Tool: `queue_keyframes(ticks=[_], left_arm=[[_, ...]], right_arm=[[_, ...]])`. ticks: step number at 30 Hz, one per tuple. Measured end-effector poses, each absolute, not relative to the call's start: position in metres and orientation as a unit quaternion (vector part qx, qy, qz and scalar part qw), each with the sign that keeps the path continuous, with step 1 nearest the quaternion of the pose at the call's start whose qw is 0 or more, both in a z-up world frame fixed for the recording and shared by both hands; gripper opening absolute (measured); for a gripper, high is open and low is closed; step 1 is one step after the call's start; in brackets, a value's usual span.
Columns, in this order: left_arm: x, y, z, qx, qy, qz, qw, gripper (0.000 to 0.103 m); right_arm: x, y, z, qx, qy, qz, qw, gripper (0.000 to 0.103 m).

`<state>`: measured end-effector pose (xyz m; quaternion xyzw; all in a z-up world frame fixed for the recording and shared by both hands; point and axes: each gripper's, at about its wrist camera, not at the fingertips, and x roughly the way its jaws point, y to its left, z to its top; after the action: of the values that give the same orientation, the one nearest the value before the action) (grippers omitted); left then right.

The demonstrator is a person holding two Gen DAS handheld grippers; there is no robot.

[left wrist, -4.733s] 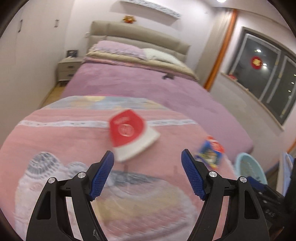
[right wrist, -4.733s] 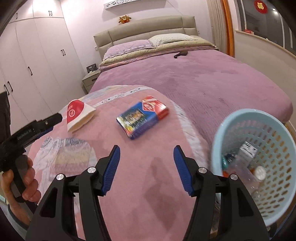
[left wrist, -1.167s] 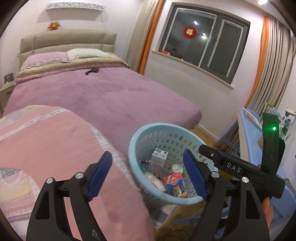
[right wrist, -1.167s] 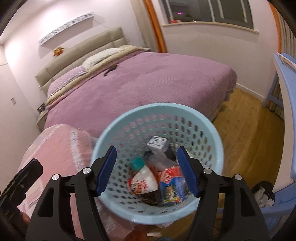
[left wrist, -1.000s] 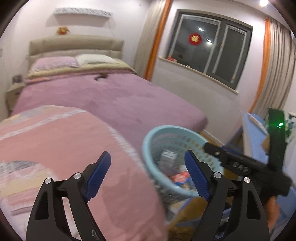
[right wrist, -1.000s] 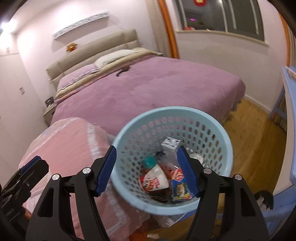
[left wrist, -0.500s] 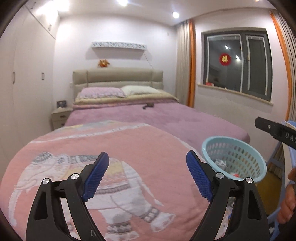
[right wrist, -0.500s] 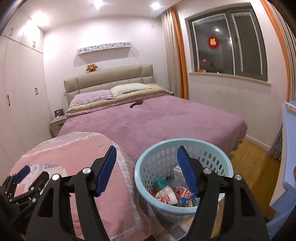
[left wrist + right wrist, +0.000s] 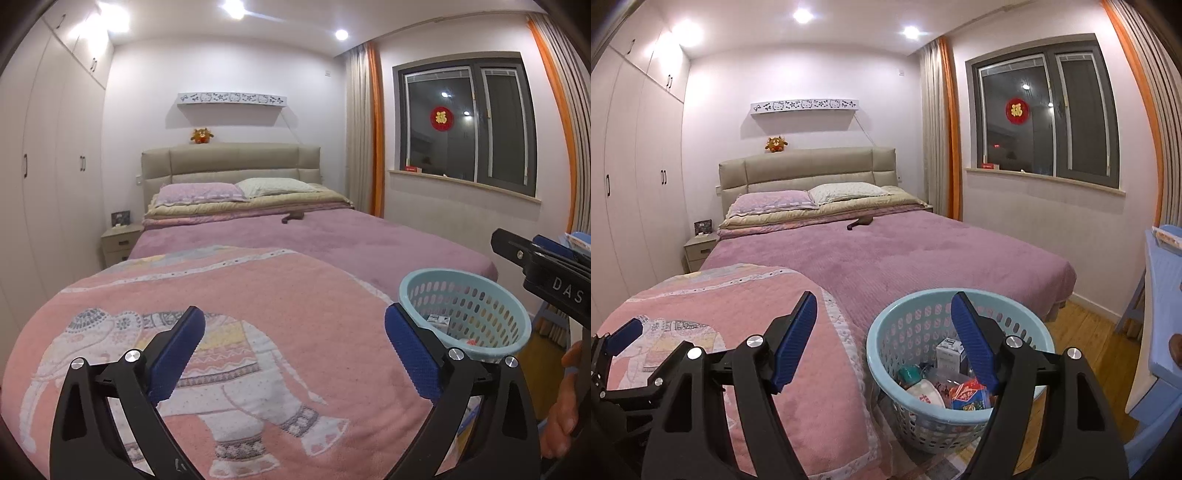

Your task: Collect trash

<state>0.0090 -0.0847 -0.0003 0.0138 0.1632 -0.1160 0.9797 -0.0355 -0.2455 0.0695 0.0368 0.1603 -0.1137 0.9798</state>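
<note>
Both grippers point slightly downward over the pink elephant blanket (image 9: 258, 295). The left gripper (image 9: 293, 350) and right gripper (image 9: 884, 339) have just been opening and stand wide with nothing between them. The trash (image 9: 945, 387) lies in the blue basket (image 9: 886, 354) at lower right, partly hidden by the right finger. A purple bed (image 9: 905, 254) fills the room.
</note>
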Motion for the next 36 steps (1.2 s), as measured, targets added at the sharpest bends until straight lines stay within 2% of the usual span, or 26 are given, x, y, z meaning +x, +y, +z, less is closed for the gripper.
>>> queue_keyframes(ticks=[27,36], left_arm=[[0.016,-0.075,-0.001,-0.002,0.185,-0.108,0.977,0.096],[0.018,-0.077,-0.001,-0.002,0.188,-0.110,0.976,0.096]], right_arm=[[-0.037,-0.248,0.069,0.031,0.163,-0.119,0.979,0.071],[-0.042,-0.232,0.069,-0.013,0.148,-0.137,0.979,0.071]])
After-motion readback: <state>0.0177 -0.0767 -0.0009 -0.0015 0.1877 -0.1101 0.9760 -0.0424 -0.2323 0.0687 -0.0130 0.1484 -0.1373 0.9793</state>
